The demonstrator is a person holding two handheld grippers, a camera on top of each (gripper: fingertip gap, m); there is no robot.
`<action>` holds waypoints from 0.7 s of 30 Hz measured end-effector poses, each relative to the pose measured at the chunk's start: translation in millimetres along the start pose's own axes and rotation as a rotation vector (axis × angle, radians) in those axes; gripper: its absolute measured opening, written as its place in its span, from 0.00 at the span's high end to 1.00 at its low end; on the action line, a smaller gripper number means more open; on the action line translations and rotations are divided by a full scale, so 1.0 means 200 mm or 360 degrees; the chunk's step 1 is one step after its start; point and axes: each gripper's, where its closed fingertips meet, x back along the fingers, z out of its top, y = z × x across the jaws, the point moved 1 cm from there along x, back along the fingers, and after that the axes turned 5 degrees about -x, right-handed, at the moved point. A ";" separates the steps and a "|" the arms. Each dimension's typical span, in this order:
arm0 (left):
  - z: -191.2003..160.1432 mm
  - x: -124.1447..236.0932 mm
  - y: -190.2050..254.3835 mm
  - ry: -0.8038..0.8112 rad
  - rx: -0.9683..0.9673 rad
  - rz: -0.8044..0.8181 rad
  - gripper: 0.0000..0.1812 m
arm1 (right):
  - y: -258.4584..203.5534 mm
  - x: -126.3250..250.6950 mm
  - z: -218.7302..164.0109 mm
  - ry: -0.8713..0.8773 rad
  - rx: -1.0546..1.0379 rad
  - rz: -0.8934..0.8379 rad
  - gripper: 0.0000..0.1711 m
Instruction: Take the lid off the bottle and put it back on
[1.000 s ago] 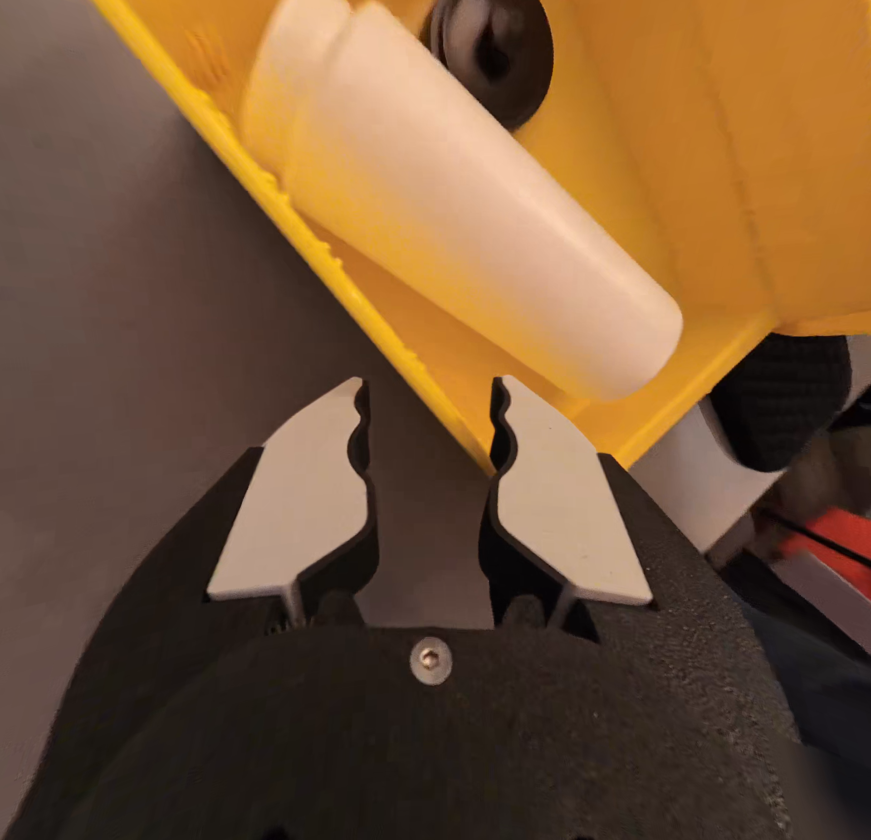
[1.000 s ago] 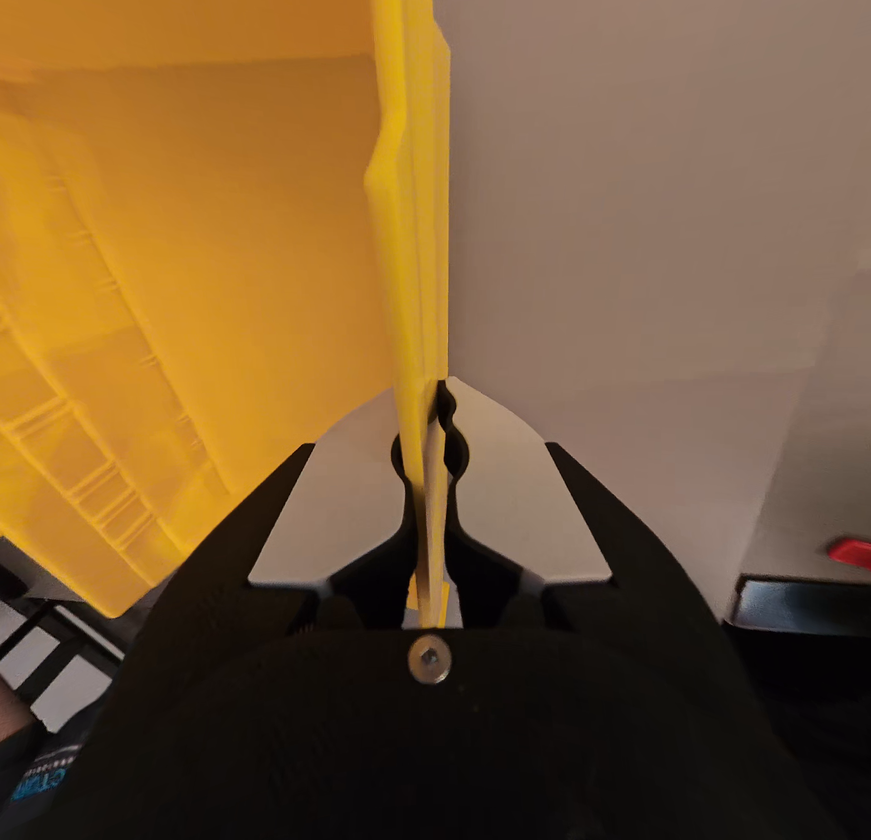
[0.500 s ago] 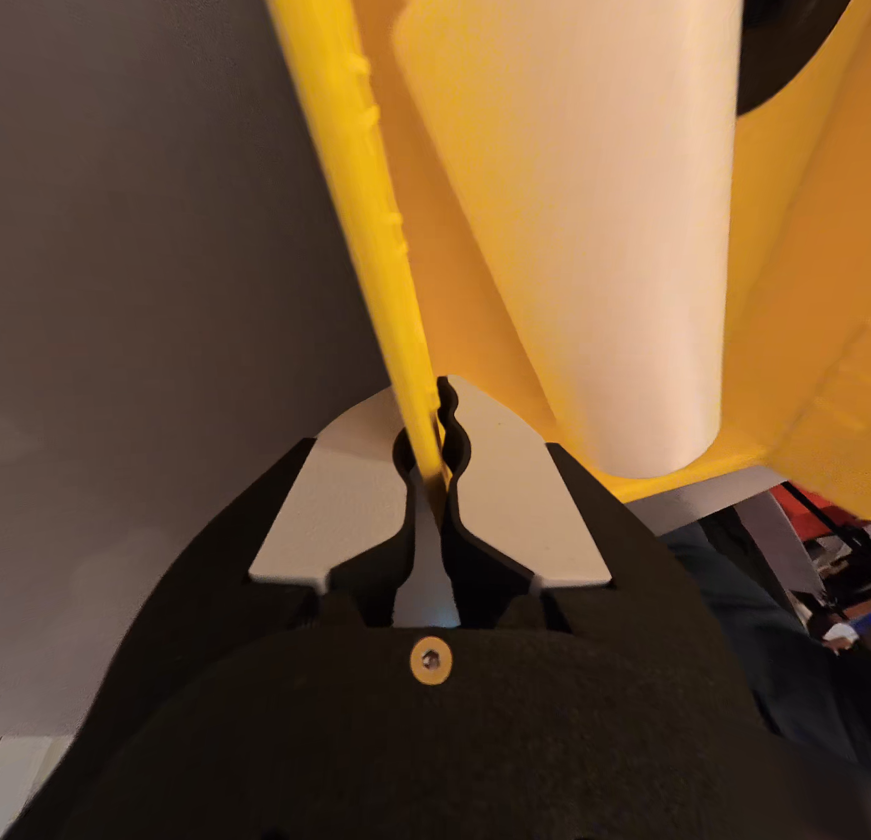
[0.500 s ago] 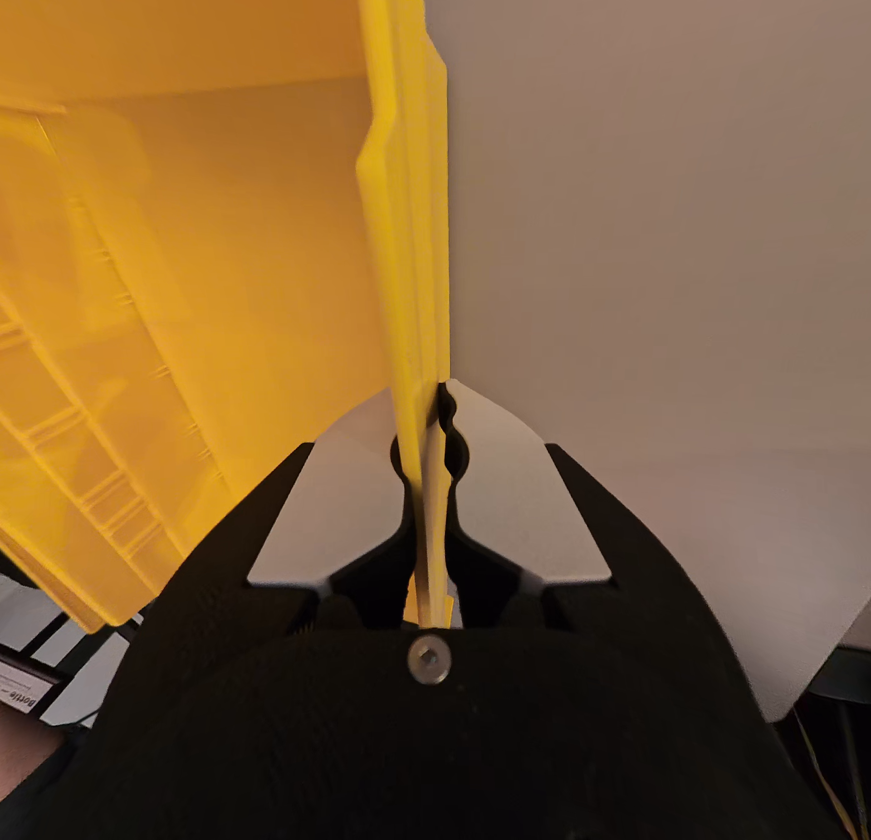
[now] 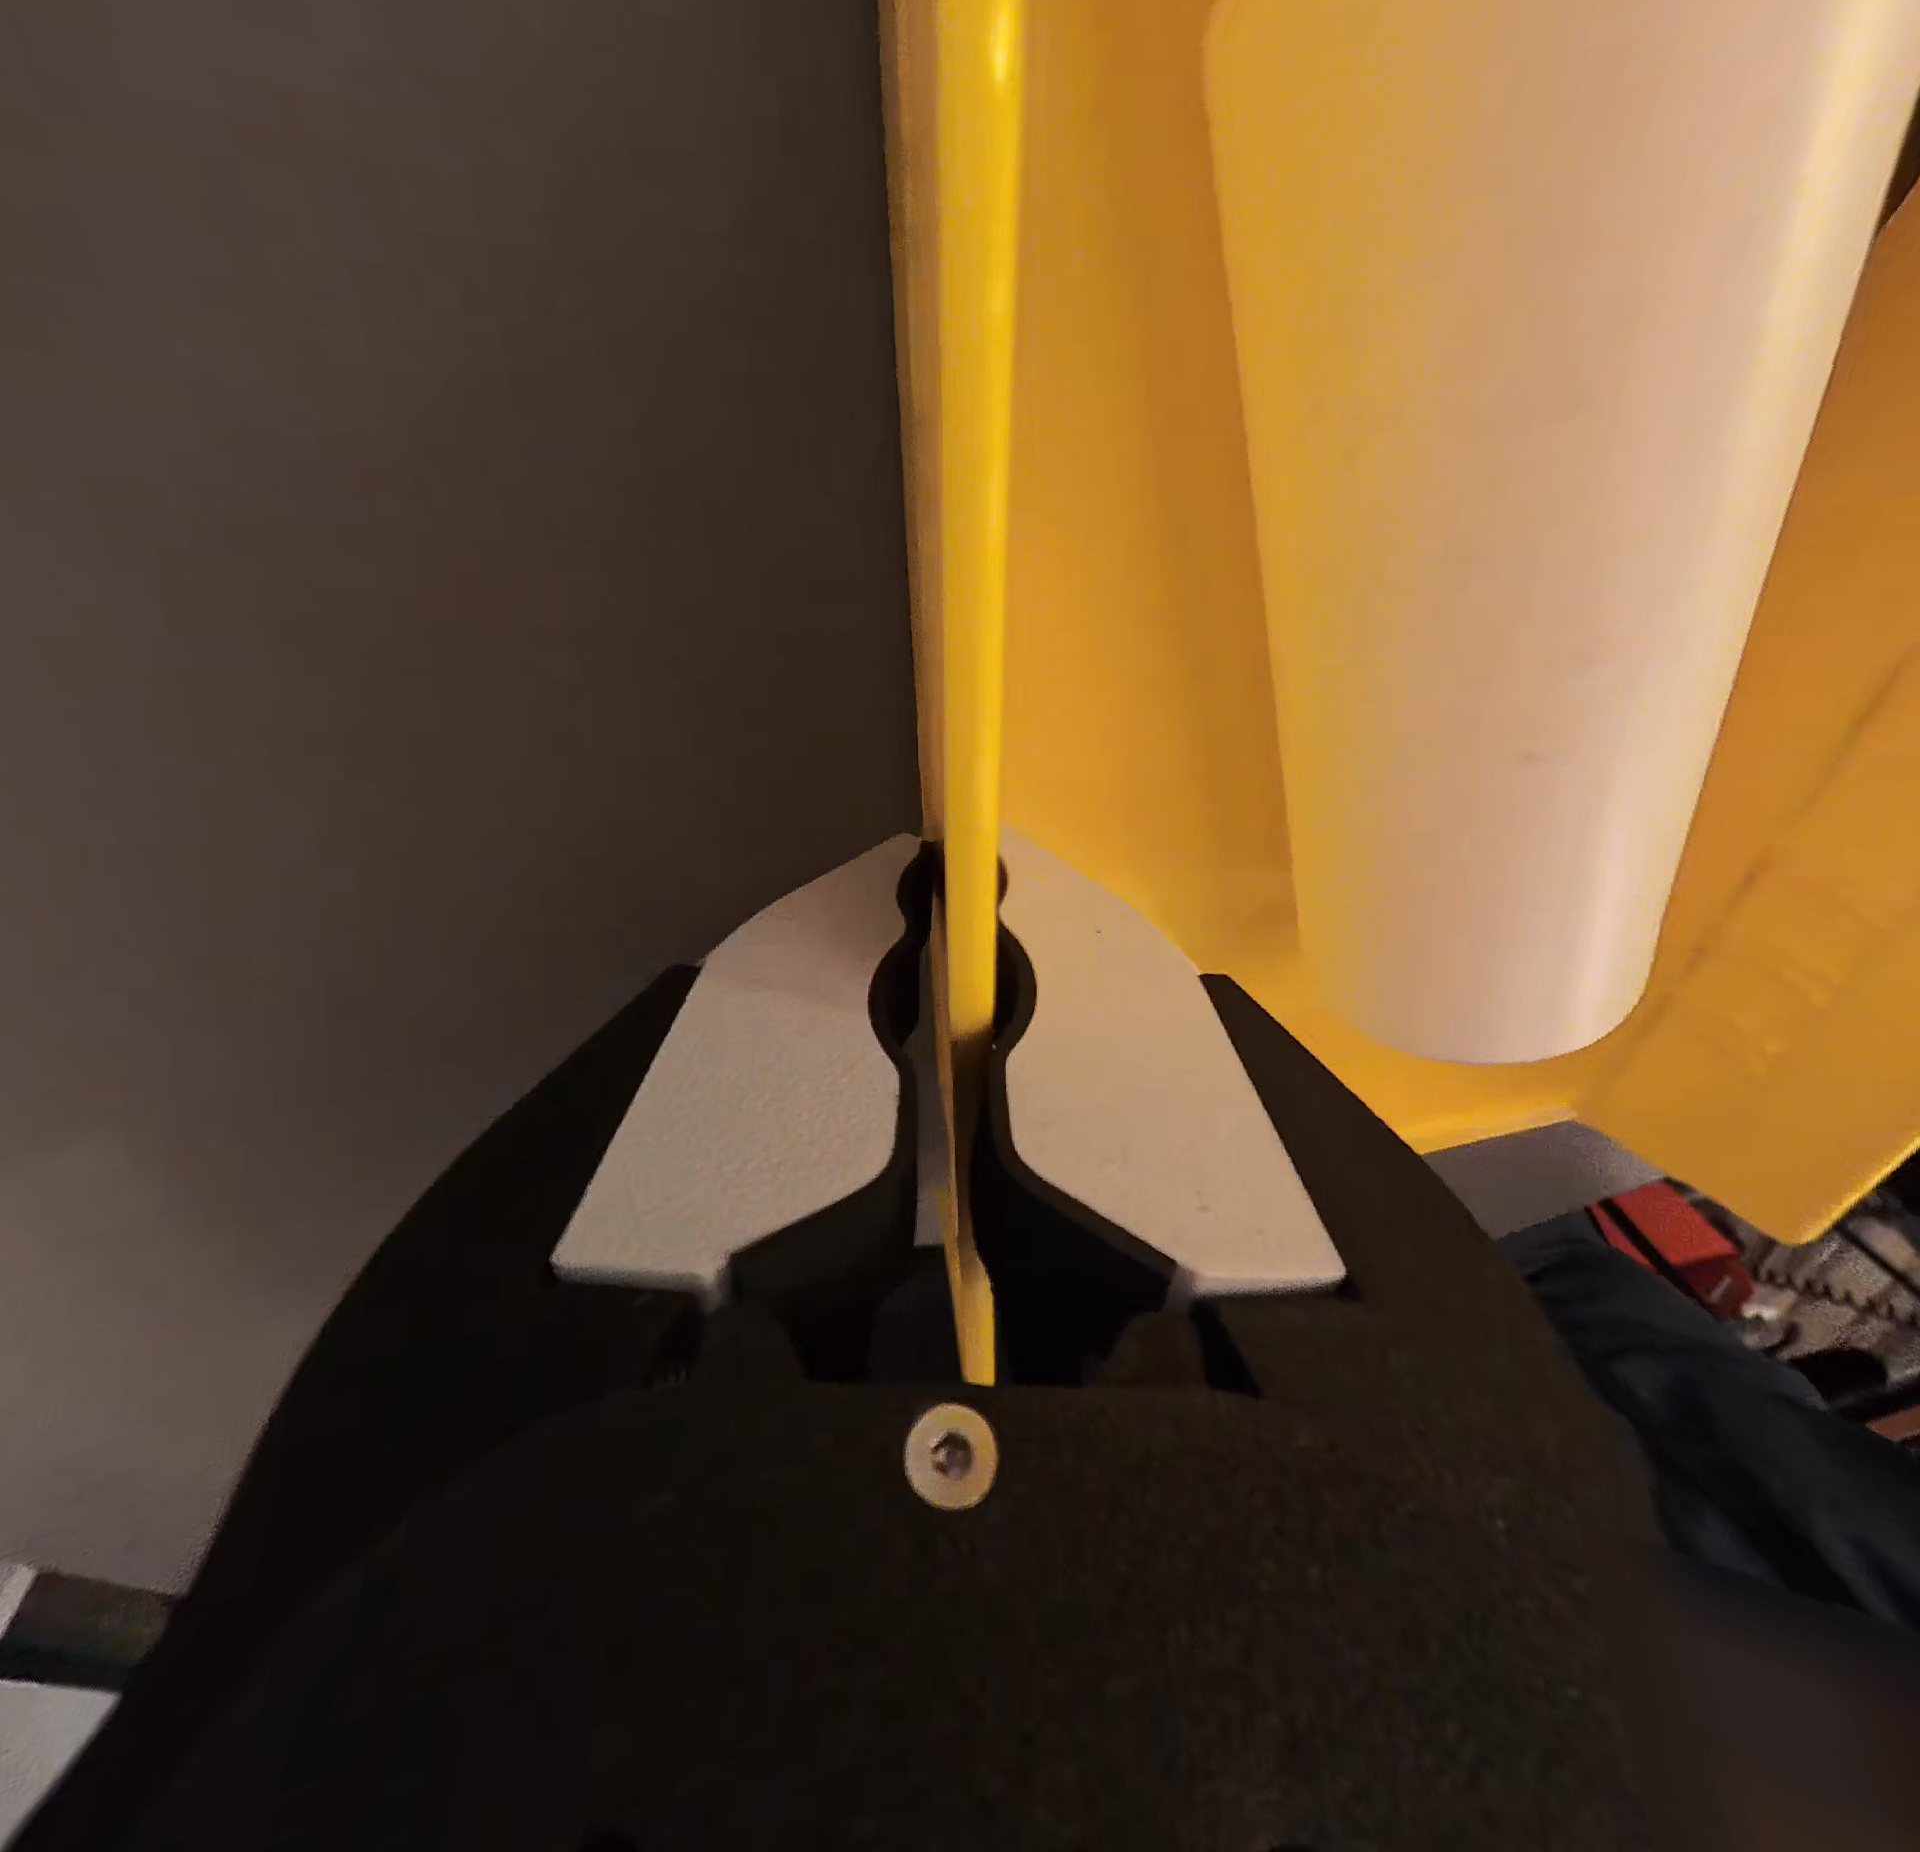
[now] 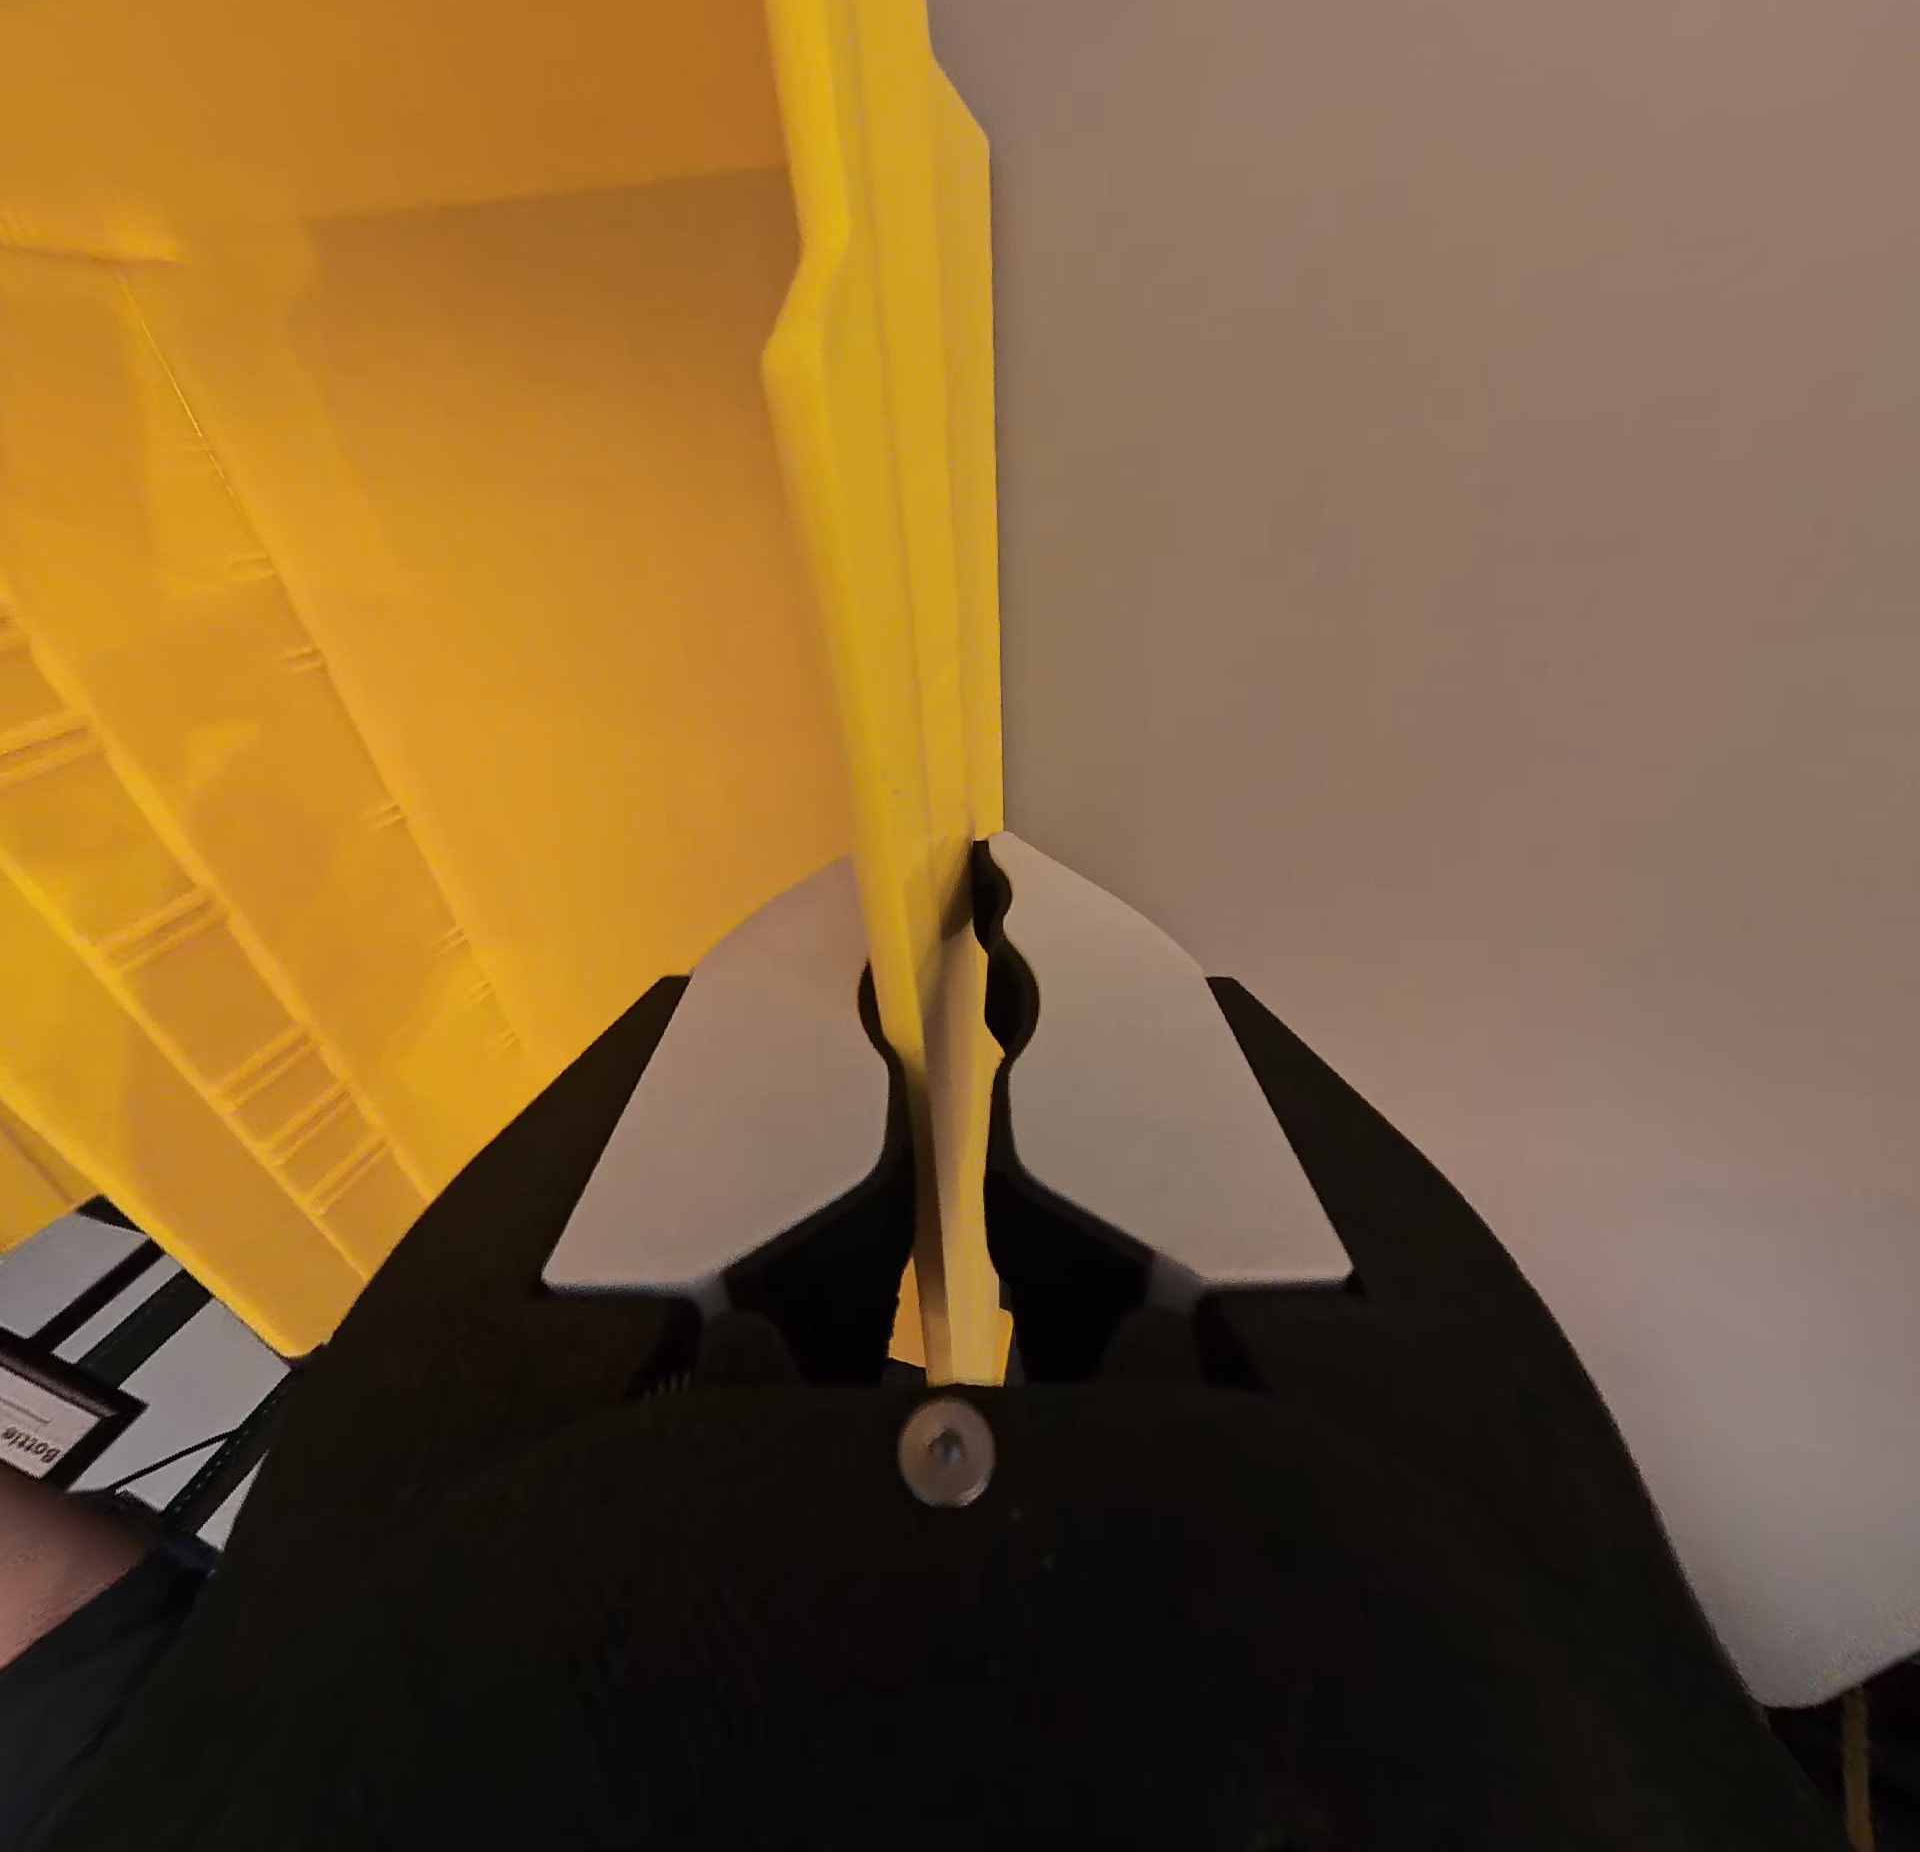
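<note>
A yellow plastic bin (image 5: 1122, 514) is gripped by its side walls. My left gripper (image 5: 958, 857) is shut on the bin's left wall edge (image 5: 966, 452). My right gripper (image 6: 961, 857) is shut on the bin's right wall (image 6: 914, 555). A white bottle (image 5: 1538, 472) lies inside the bin, to the right of my left gripper, with its flat bottom end toward the camera. Its lid end is out of view. In the right wrist view the bin's inside (image 6: 499, 514) shows no bottle.
A grey tabletop (image 5: 447, 555) lies left of the bin, and also shows right of it in the right wrist view (image 6: 1455, 659). Beyond the table's near edge are dark cloth and red clutter (image 5: 1683, 1252). A labelled card (image 6: 42, 1428) shows at lower left. Some 50 cm of space lies between my two pairs of fingers.
My left gripper went from open beside the bin to shut on its left wall. The bottle and bin swung upright in that view. The right gripper stayed shut on the right wall.
</note>
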 end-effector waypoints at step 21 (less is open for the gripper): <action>-0.35 0.11 -0.51 0.0117 0.0196 0.0007 0.97 | -0.14 -0.04 0.04 -0.0036 0.0300 -0.0081 0.96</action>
